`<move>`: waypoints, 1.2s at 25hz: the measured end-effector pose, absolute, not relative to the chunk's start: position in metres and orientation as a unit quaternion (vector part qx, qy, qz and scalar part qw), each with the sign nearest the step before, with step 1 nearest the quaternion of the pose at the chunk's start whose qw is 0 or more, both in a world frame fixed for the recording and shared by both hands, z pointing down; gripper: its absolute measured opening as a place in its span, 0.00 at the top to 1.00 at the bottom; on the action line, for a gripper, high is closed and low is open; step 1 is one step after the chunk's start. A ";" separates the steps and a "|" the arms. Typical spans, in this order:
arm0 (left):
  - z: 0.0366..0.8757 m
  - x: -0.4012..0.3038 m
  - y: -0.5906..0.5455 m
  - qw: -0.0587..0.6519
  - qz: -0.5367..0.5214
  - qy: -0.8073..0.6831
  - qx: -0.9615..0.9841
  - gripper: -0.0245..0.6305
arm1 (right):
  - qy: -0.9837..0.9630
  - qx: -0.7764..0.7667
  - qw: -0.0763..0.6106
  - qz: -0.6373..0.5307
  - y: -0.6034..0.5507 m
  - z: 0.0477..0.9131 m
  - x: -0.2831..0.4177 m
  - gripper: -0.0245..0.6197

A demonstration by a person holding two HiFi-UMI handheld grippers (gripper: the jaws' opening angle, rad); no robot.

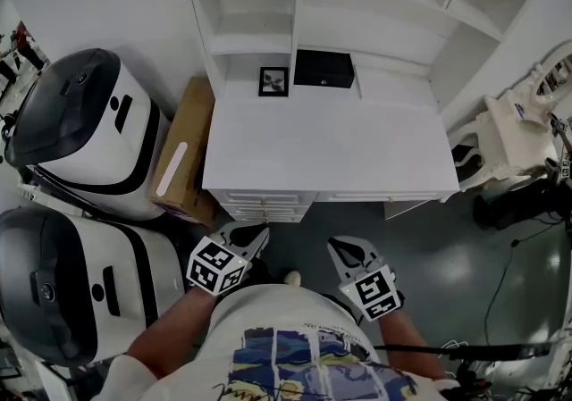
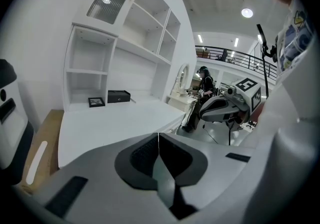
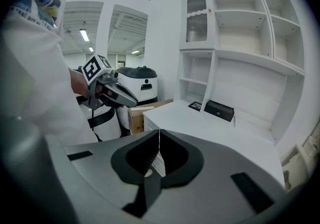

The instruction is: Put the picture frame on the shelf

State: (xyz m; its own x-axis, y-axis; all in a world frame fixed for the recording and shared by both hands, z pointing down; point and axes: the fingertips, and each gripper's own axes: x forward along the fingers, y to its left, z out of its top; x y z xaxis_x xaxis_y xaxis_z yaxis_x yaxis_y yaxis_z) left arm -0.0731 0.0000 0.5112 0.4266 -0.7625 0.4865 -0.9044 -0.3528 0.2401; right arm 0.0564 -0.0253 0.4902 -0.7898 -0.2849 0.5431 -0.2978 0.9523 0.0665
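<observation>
Item: small black-framed square picture frame [image 1: 273,81]. Status: task not begun; lifting, carrying and placing are all left to do. Location: flat on the white desk top [image 1: 331,154], at the foot of the white open shelf unit [image 1: 246,29], with a black rectangular box [image 1: 323,69] just beside it at 3 o'clock. Left gripper [image 1: 253,234]: jaws together, nothing held. Right gripper [image 1: 344,250]: jaws together, nothing held. Relation: the frame lies at 12 o'clock from both grippers, well apart, across the whole desk.

The white desk [image 1: 331,136] bears a picture frame [image 1: 273,81] beside a black box [image 1: 323,69].
</observation>
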 end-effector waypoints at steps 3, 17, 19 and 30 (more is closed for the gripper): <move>0.510 -0.078 0.001 0.243 0.144 -0.519 0.807 0.93 | -0.947 0.150 0.285 0.008 -0.026 0.488 0.051 0.92; 0.517 -0.092 -0.009 0.252 0.144 -0.523 0.802 0.93 | -0.948 0.132 0.291 0.003 -0.040 0.497 0.031 0.92; 0.517 -0.097 -0.010 0.255 0.144 -0.529 0.797 0.93 | -0.949 0.122 0.291 0.005 -0.042 0.500 0.026 0.92; 0.516 -0.092 -0.020 0.263 0.156 -0.518 0.799 0.93 | -0.948 0.122 0.294 0.017 -0.049 0.501 0.030 0.92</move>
State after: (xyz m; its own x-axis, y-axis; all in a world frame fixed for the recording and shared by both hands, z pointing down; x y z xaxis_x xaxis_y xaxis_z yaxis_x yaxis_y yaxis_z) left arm -0.0917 -0.0203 0.5165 0.4136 -0.7460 0.5219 -0.9102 -0.3245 0.2575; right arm 0.0302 -0.0485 0.5010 -0.7976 -0.2223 0.5607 -0.2417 0.9695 0.0405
